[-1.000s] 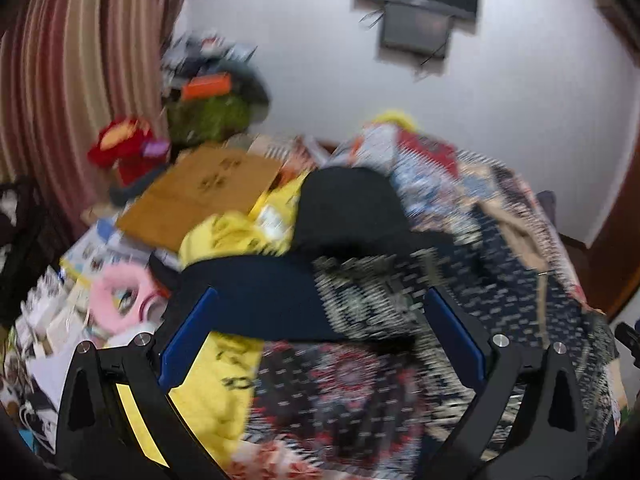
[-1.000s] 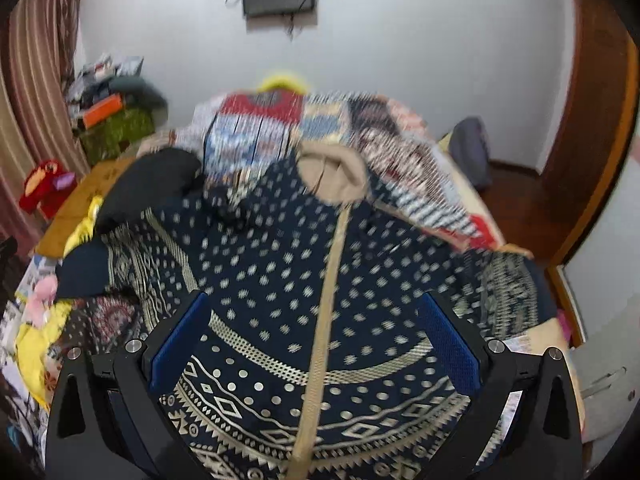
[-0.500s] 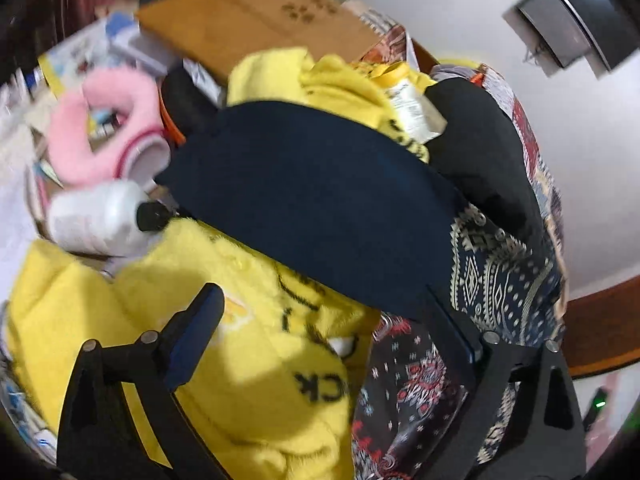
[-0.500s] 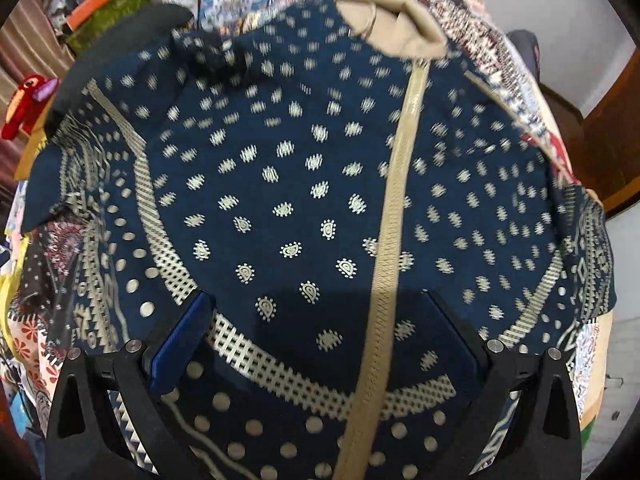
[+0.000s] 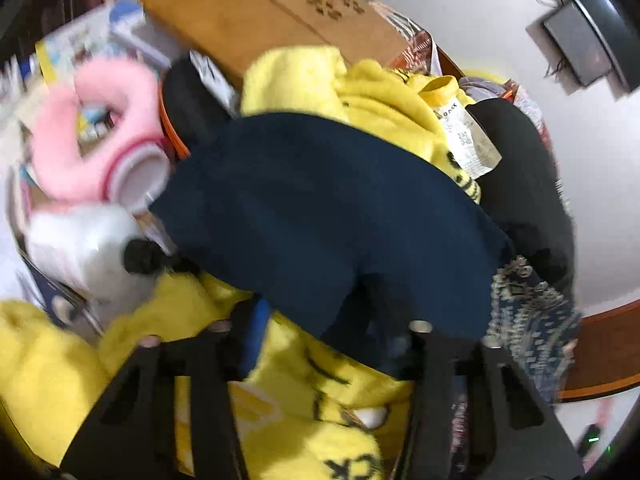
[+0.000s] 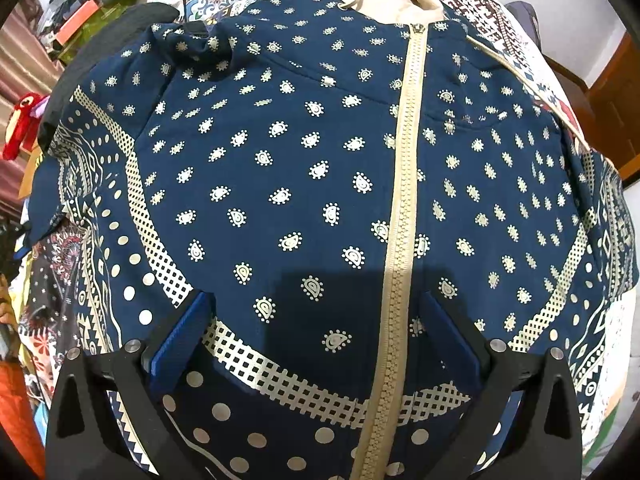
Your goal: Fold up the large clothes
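Navy hoodie (image 6: 304,168) lies zipped on the bed. Right tongs (image 6: 316,344) hang spread above its hem. Left tongs (image 5: 336,336) pinch its sleeve (image 5: 320,216) over a yellow garment (image 5: 296,408).

Clutter blocked the hoodie's left sleeve (image 5: 328,216): yellow fleece garment (image 5: 304,392), pink plush slipper (image 5: 100,136), cardboard box (image 5: 280,16). The spread hoodie front (image 6: 320,184) lay flat and open to approach from above.

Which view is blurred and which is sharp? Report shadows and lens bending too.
Left wrist view: motion-smeared, worst on the pink slipper and white bottle; the navy sleeve is soft. Right wrist view: sharp on the patterned hoodie and zipper, with a dark square shadow near the bottom; fisheye bulges it.
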The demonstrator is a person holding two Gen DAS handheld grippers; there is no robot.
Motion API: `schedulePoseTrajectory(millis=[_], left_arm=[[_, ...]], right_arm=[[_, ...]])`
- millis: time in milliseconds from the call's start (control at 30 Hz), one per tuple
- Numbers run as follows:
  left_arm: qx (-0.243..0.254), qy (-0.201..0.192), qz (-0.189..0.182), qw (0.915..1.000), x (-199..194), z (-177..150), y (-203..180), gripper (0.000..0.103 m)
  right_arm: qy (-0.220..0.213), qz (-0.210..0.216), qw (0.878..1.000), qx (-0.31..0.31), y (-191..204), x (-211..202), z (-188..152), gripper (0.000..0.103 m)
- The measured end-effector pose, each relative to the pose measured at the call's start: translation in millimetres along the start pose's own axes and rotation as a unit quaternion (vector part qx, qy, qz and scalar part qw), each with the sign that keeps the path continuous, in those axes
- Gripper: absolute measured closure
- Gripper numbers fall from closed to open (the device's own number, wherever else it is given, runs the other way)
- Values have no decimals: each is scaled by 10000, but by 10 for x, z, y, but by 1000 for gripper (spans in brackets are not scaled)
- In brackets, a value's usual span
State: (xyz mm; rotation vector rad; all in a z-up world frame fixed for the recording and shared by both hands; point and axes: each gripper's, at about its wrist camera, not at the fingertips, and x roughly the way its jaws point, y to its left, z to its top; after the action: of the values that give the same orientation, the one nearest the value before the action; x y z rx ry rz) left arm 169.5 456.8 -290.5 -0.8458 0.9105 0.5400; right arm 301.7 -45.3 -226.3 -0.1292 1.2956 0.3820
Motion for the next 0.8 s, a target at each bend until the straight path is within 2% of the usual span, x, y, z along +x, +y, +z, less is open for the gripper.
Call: schedulePoseTrajectory(millis=[33, 133, 200, 300, 400, 600, 700, 800], left_arm=[[160, -119, 222, 9996, -34, 1, -56, 83], [522, -311, 561, 9966, -122, 8, -204, 95], [833, -498, 809, 9920, -223, 0, -367, 98], [1278, -917, 858, 9838, -468, -8, -609, 100], [1798, -1411, 634, 9715, -842, -12, -1040, 100], [2520, -1903, -117, 9488, -1400, -133, -1952, 101], [2895, -2082, -546, 9327, -1598, -279, -2480, 101], [3332, -2171, -937, 9127, -1716, -528, -3053, 101]], right_arm=[[0, 2, 10000, 7, -14, 27, 24, 0], [11, -21, 10000, -10, -48, 38, 17, 0], [41, -28, 10000, -40, -54, 19, 17, 0], [-15, 38, 9999, -102, 4, -95, 31, 1], [-311, 53, 9994, -119, 20, -292, 2, 2], [-1196, -176, 9917, -442, -18, -828, 29, 1], [-1642, -305, 9846, -511, -110, -1100, 48, 0], [-1997, -347, 9783, -437, -206, -1302, 33, 0]])
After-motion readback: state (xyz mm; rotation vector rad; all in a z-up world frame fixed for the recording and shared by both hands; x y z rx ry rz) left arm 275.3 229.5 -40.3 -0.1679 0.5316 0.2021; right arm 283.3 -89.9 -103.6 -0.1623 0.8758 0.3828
